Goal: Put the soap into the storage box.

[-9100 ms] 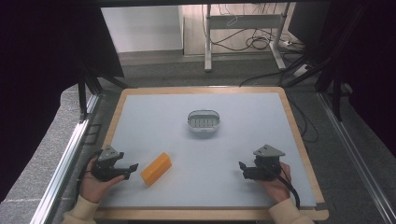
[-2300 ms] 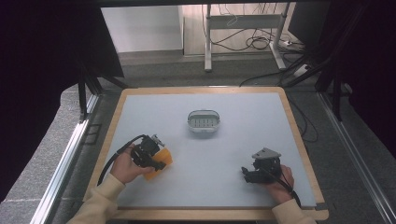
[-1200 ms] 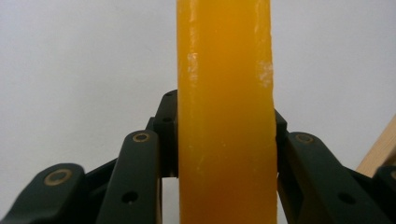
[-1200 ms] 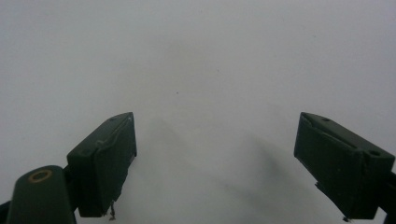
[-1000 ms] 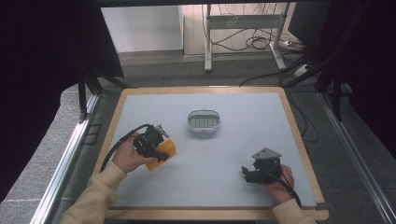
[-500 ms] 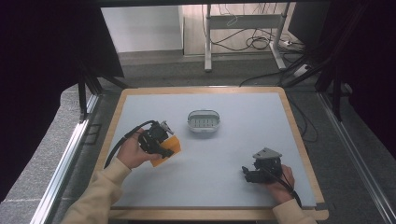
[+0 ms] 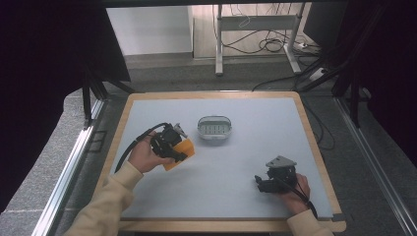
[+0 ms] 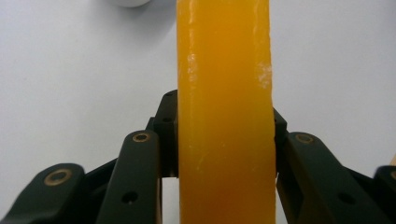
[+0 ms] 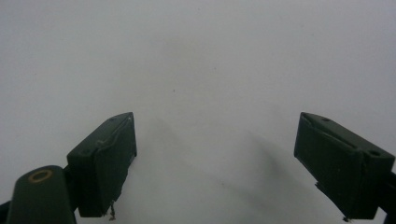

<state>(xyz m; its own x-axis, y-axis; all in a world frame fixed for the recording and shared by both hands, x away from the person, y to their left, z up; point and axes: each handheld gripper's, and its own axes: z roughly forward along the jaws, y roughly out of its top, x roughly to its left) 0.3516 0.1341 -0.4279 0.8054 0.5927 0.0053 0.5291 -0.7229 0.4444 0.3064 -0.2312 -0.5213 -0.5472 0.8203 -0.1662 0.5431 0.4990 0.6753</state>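
Observation:
My left gripper (image 7: 178, 147) is shut on an orange bar of soap (image 7: 180, 152), held just above the table at left of centre. In the left gripper view the orange bar of soap (image 8: 224, 112) stands upright between the two black jaws, which press on both of its sides. A white oval soap dish (image 7: 214, 128) sits on the table to the right of and a little beyond that gripper, apart from it. My right gripper (image 7: 260, 183) rests near the front right of the table. Its jaws (image 9: 229, 163) stand wide open over bare white surface.
The white table top (image 7: 246, 162) has a wooden rim (image 7: 314, 147). Beyond the far edge stands a desk frame with cables (image 7: 265, 44) on the floor. A metal rail (image 7: 74, 162) runs along the left side.
My left gripper took hold of the orange bar at the front left and has carried it up and to the right, towards the soap dish. The right gripper has stayed in place.

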